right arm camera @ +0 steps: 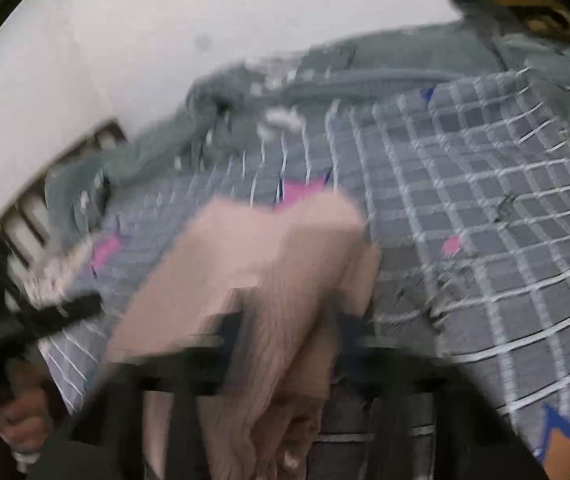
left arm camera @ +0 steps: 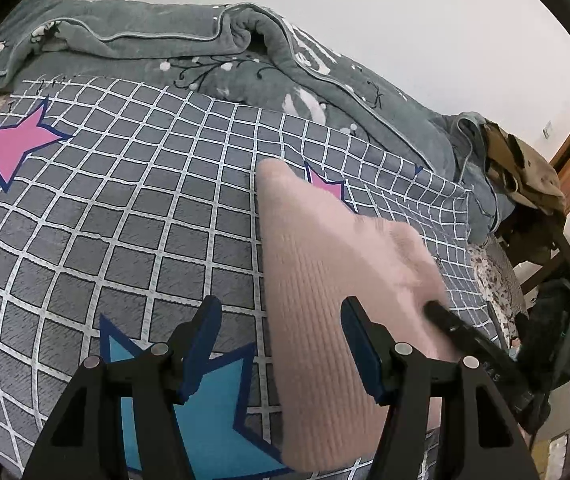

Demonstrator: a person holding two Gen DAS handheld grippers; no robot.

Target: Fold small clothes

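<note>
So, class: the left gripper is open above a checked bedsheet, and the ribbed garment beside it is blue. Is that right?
Not quite. The ribbed garment is pale pink, not blue, as the left wrist view shows. The rest holds: the left gripper is open above the checked bedsheet.

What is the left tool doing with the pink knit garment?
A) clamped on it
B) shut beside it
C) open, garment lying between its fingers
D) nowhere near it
C: in the left wrist view the left tool is wide open, and the pink knit garment lies between its fingers on the checked bedsheet.
</note>
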